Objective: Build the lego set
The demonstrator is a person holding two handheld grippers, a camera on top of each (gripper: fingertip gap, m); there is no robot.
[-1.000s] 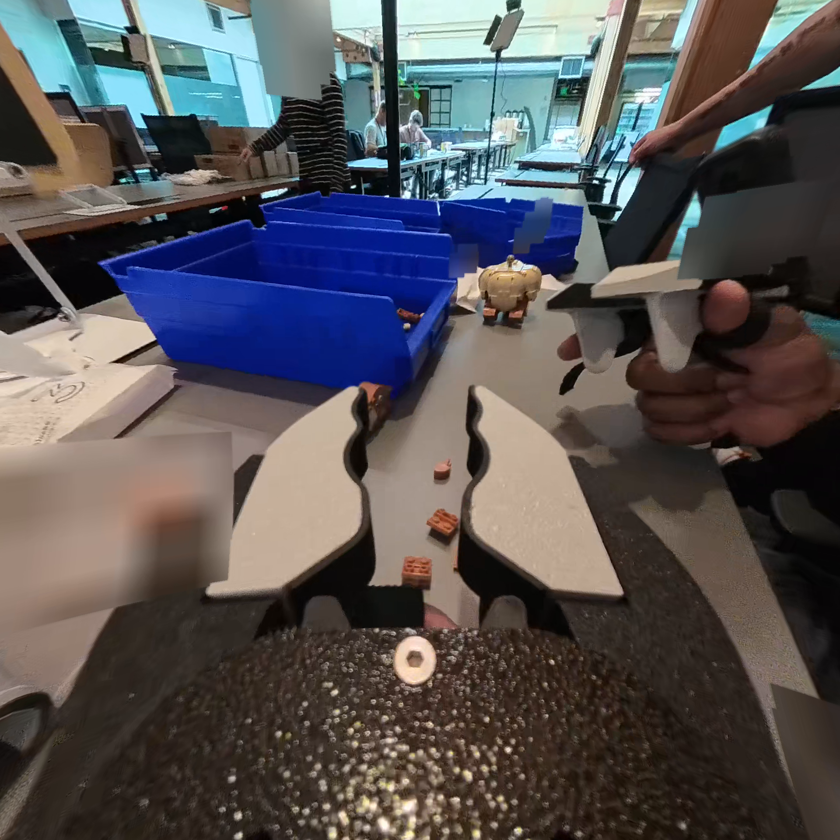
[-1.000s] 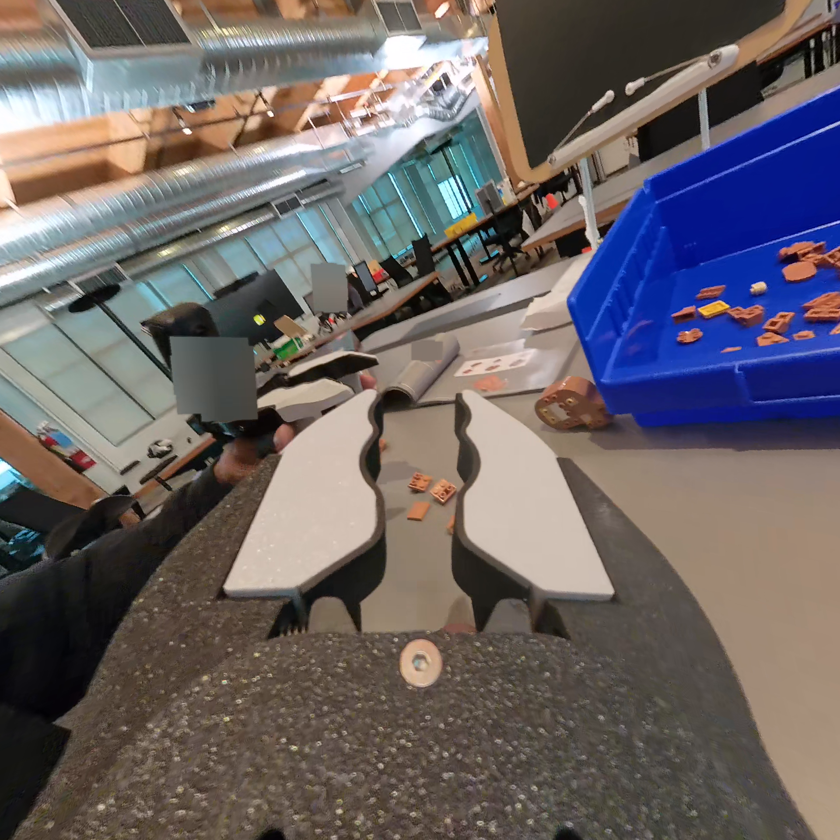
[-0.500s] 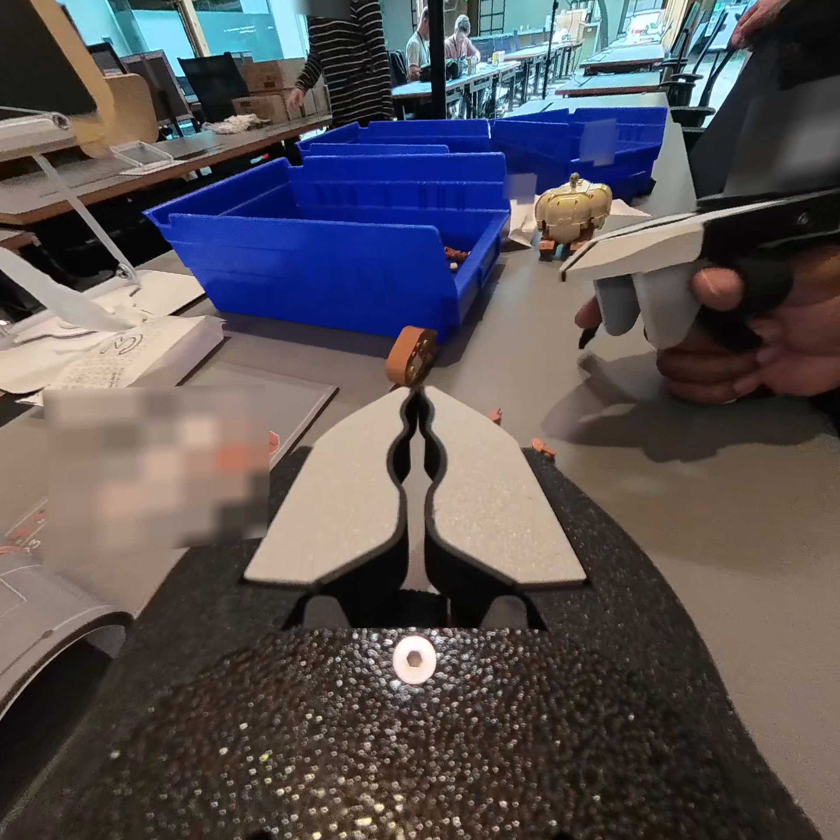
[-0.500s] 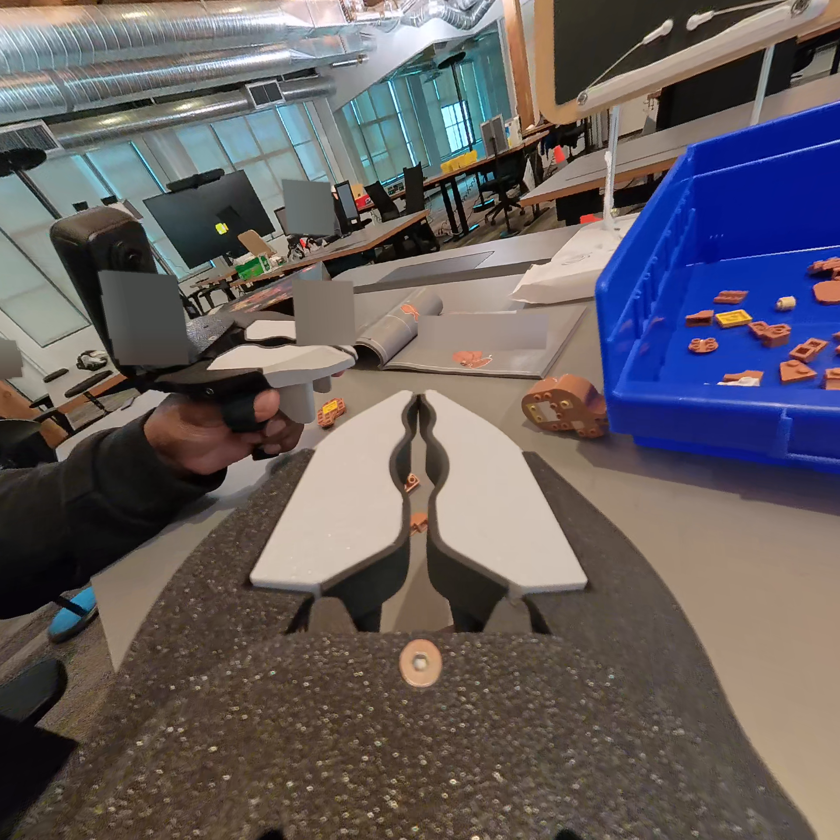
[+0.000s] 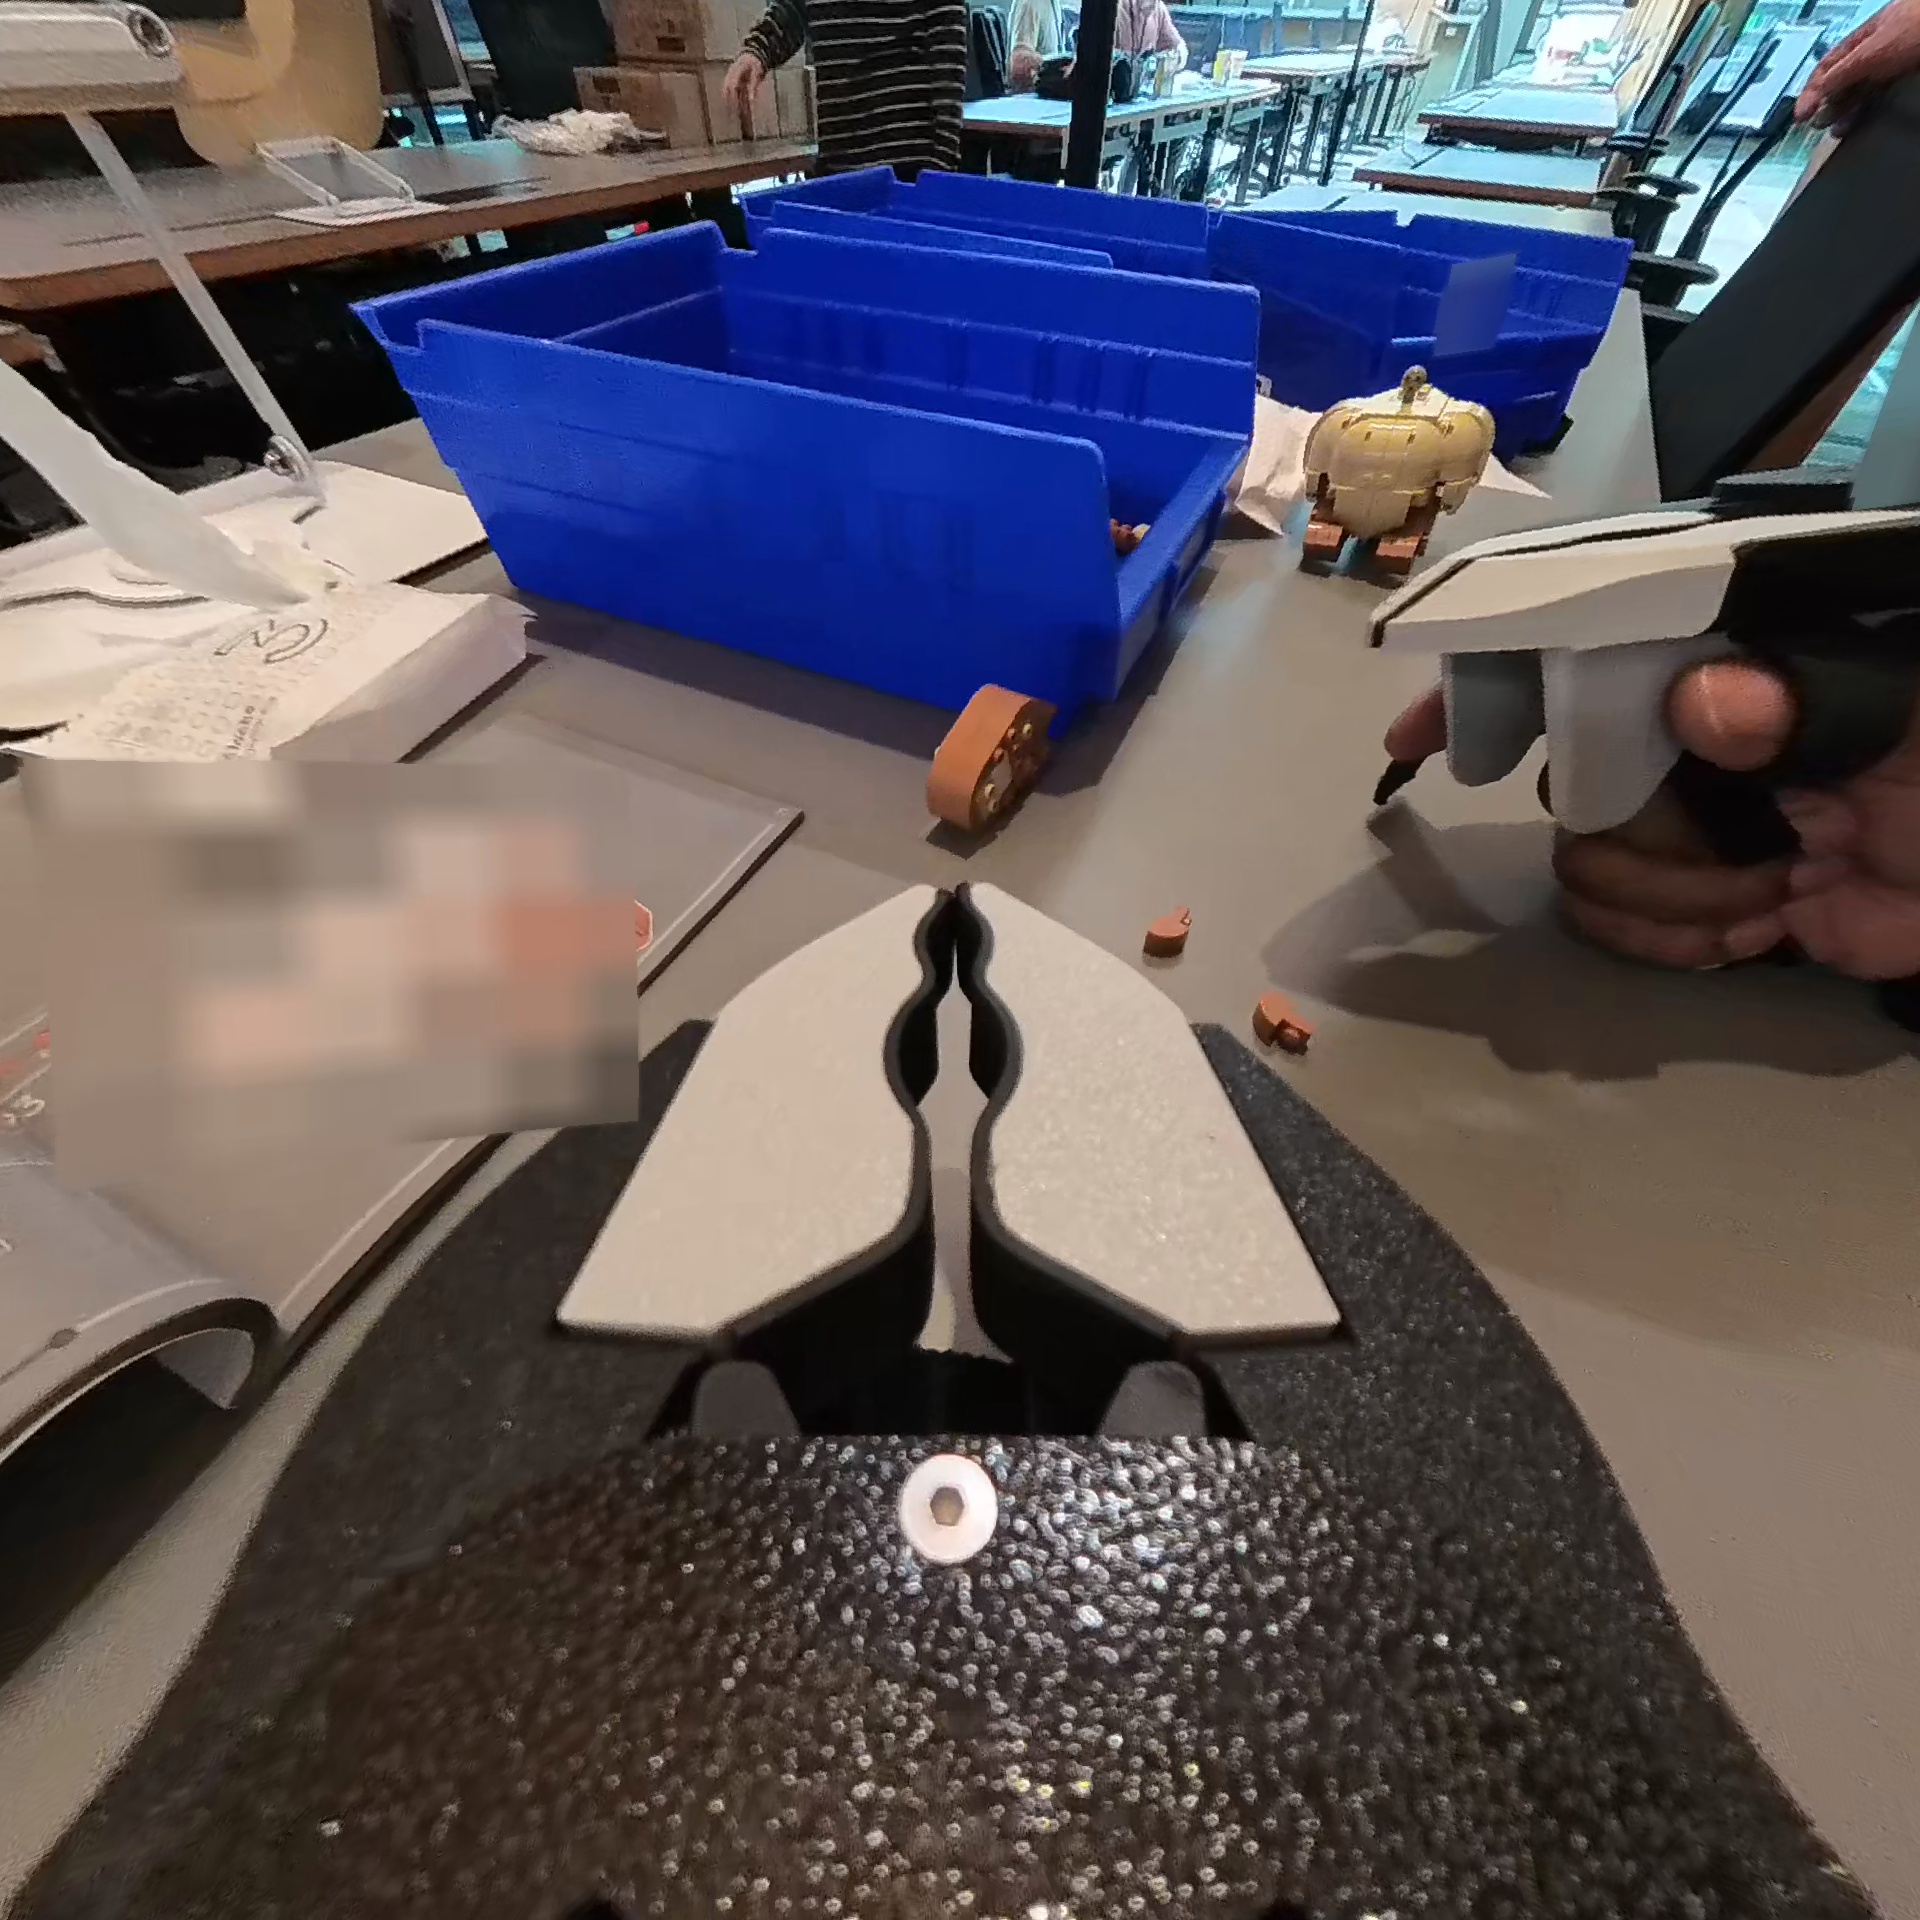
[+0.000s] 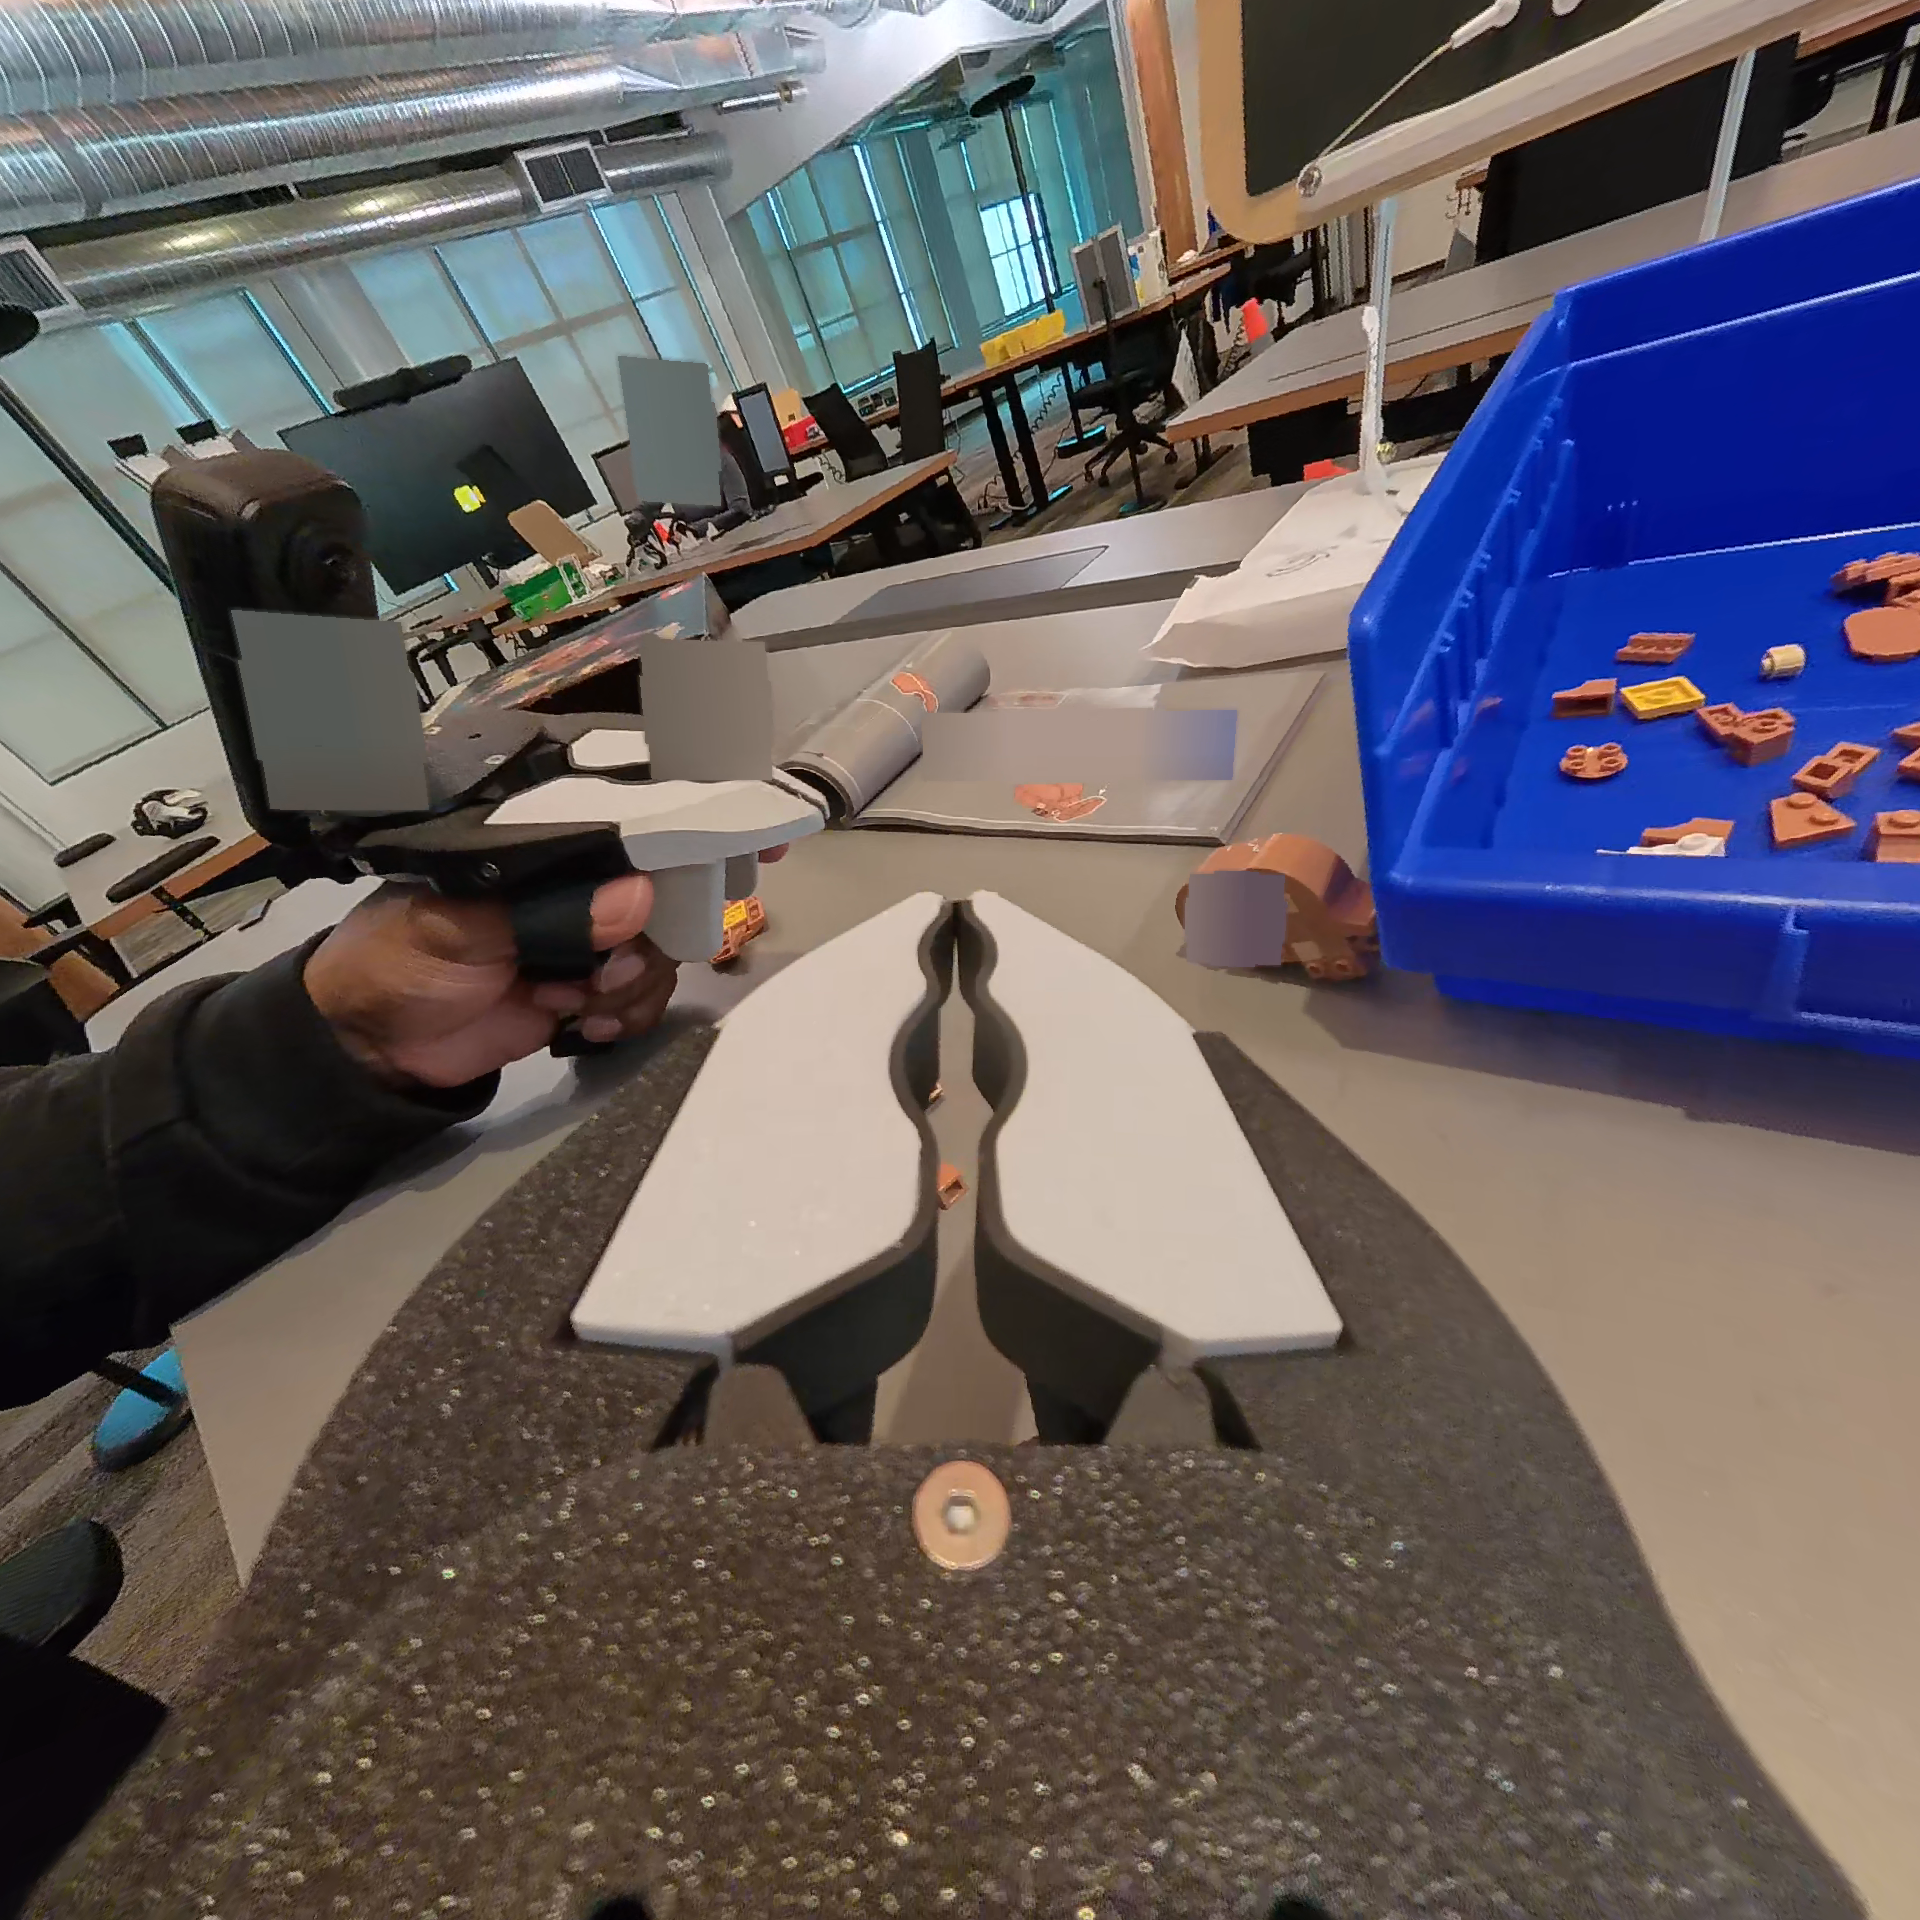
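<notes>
My left gripper (image 5: 957,891) is shut with nothing between its tips, above the grey table (image 5: 1558,1195). A brown rounded brick assembly (image 5: 987,757) stands just beyond it against a blue bin (image 5: 831,540). Two small brown pieces (image 5: 1168,931) (image 5: 1280,1020) lie to its right. My right gripper (image 6: 957,904) is shut and bare too; small brown bits (image 6: 950,1184) lie on the table beneath it. Each gripper shows in the other's view, held in a hand: the right one (image 5: 1387,613) and the left one (image 6: 800,805), both shut.
The blue bin (image 6: 1558,904) holds several brown pieces (image 6: 1745,727). A tan and brown brick figure (image 5: 1392,457) stands behind it. An open booklet (image 6: 1091,769) and white paper bags (image 5: 260,665) lie at the left. More blue bins (image 5: 1403,281) stand farther back.
Both grippers went from open to shut, their pads meeting on air. Both views tilted down and pulled back; the loose brown pieces that lay between the left fingers are now off to the right.
</notes>
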